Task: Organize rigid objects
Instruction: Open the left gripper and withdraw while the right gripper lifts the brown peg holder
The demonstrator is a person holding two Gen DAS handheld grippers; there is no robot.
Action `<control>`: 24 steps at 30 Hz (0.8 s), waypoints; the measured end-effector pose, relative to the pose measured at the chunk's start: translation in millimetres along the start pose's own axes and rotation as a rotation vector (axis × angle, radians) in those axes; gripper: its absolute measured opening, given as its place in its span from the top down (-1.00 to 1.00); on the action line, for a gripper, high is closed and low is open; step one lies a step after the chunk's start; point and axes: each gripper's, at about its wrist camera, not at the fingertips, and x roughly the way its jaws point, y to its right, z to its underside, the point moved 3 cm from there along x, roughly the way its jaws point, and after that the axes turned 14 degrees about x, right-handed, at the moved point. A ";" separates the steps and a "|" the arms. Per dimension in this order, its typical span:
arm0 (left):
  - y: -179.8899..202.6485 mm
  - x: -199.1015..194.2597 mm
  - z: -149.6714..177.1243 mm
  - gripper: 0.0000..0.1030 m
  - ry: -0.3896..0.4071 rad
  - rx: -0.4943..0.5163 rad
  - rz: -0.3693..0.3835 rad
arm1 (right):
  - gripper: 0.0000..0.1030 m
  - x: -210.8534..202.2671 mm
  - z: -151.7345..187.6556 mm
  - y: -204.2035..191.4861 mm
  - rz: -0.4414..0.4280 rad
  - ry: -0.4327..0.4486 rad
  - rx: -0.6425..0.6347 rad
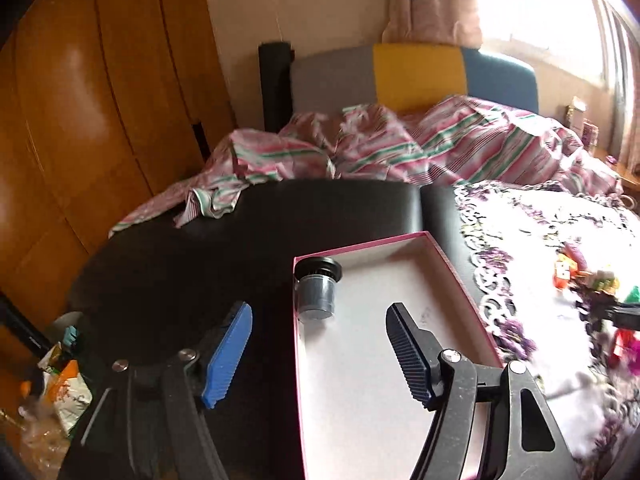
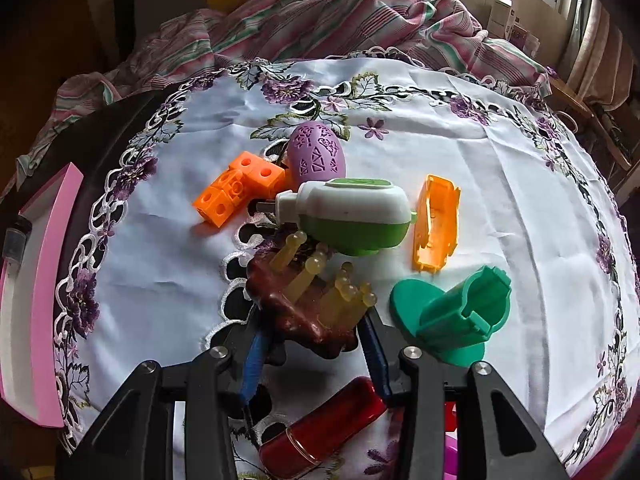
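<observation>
In the left wrist view my left gripper (image 1: pixel 320 356) is open and empty above a pink box (image 1: pixel 460 276) with a white floor. A grey and black cylinder (image 1: pixel 316 288) lies in the box's far left corner. In the right wrist view my right gripper (image 2: pixel 314 322) is shut on a brown scalloped piece with yellowish pegs (image 2: pixel 296 312), just above the embroidered cloth (image 2: pixel 168 248). Ahead of it lie an orange block cluster (image 2: pixel 236 188), a purple egg (image 2: pixel 316 156), a white and green plug-in device (image 2: pixel 352 212), an orange shell (image 2: pixel 436 228) and a green stand (image 2: pixel 456 312). A red tube (image 2: pixel 324 420) lies under the fingers.
The pink box (image 2: pixel 44 280) sits on a black tabletop (image 1: pixel 180 280) left of the cloth. A bed with a striped sheet (image 1: pixel 400 148) lies behind the table, a wooden wardrobe (image 1: pixel 80 120) stands at left, and bags and clutter (image 1: pixel 60 384) sit low at left.
</observation>
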 end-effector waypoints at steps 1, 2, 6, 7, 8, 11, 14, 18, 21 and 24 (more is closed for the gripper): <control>0.8 -7.5 1.1 -0.37 0.010 0.001 -0.003 | 0.16 -0.2 0.1 -0.1 0.002 0.002 -0.001; 2.1 -13.4 1.2 -0.37 0.016 0.008 -0.008 | 0.16 -0.1 0.3 -0.7 0.004 0.004 -0.003; 4.5 -31.0 1.4 -0.38 0.037 0.027 -0.029 | 0.16 -0.5 0.6 -1.5 0.008 0.011 -0.009; 4.0 -34.3 2.0 -0.38 0.040 0.028 -0.031 | 0.16 -0.6 0.7 -1.4 0.009 0.012 -0.008; 3.0 -37.4 2.4 -0.39 0.046 0.028 -0.035 | 0.16 -0.6 0.9 -1.6 0.009 0.014 -0.008; 0.1 -45.9 5.1 -0.39 0.056 0.021 -0.041 | 0.16 -0.6 1.2 -1.6 0.009 0.016 -0.008; -2.5 -50.1 7.2 -0.45 0.064 0.023 -0.055 | 0.16 -0.7 1.3 -1.5 0.010 0.018 -0.009; -5.0 -51.4 11.6 -0.45 0.058 0.022 -0.061 | 0.16 -1.2 1.2 -2.2 0.011 0.022 -0.010; -6.2 -51.3 15.2 -0.45 0.051 0.018 -0.054 | 0.17 -2.1 1.0 -2.7 0.015 0.032 -0.013; -6.7 -49.1 19.2 -0.46 0.038 0.019 -0.053 | 0.17 -5.7 -0.4 -2.4 0.006 0.051 -0.005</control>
